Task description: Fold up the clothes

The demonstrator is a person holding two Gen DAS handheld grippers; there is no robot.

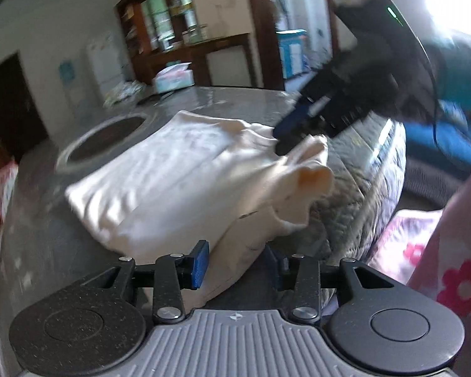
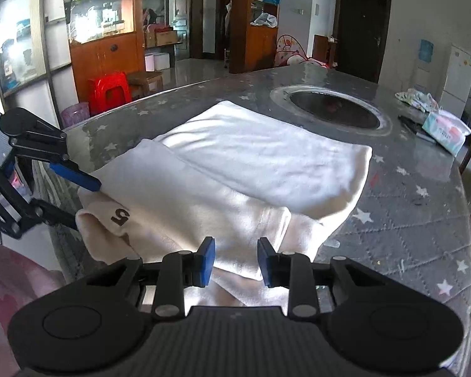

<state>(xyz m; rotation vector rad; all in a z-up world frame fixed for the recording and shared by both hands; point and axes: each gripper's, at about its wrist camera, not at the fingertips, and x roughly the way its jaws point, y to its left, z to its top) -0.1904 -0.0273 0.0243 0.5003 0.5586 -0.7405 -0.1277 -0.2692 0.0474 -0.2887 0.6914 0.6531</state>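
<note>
A cream fleece garment lies folded on the grey star-print table, its upper layer doubled back over the lower one. A corner printed with a black "5" hangs at the near left edge. My right gripper is at the near hem; cloth fills the gap between its blue pads and bunches up at its tip. My left gripper stands open at the "5" corner, fingers apart, the cloth loose between them.
A round hole is cut in the table behind the garment. A tissue pack and a small patterned cloth sit at the far right. A person's pink floral clothing is close by the table's near edge.
</note>
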